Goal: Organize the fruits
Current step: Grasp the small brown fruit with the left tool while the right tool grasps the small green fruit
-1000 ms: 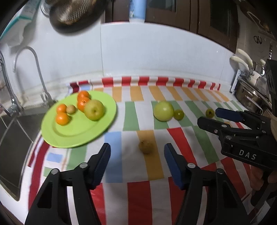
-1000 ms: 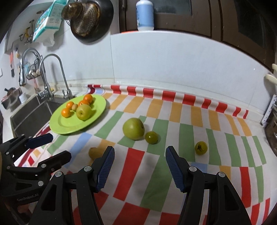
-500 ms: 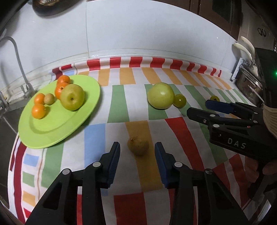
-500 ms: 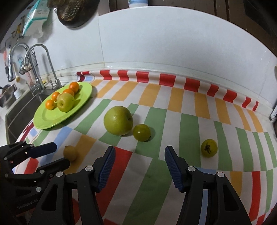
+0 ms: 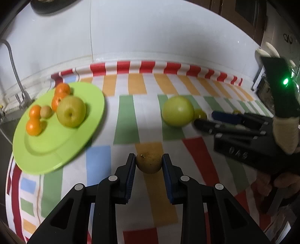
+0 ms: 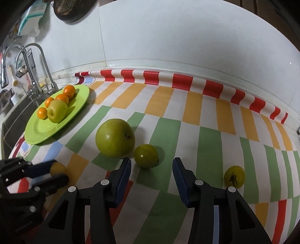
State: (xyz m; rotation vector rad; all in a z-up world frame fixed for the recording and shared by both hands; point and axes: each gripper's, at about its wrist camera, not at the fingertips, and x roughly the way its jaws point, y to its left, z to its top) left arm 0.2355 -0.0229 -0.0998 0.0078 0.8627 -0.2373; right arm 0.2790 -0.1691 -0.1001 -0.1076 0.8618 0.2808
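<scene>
Gripping small yellow-brown fruit (image 5: 149,163) — speckled, round.

A white tiled wall (image 6: 168,37) rises behind a counter draped in a cloth (image 6: 210,142) checked red, orange, green and white, with a chrome faucet (image 6: 37,62) over a steel sink (image 6: 16,112) at the left and dark cabinets (image 5: 243,11) above.

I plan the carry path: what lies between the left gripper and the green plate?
Only bare striped cloth lies between the left gripper, shut on a yellow fruit, and the plate, as the left wrist view shows.
</scene>
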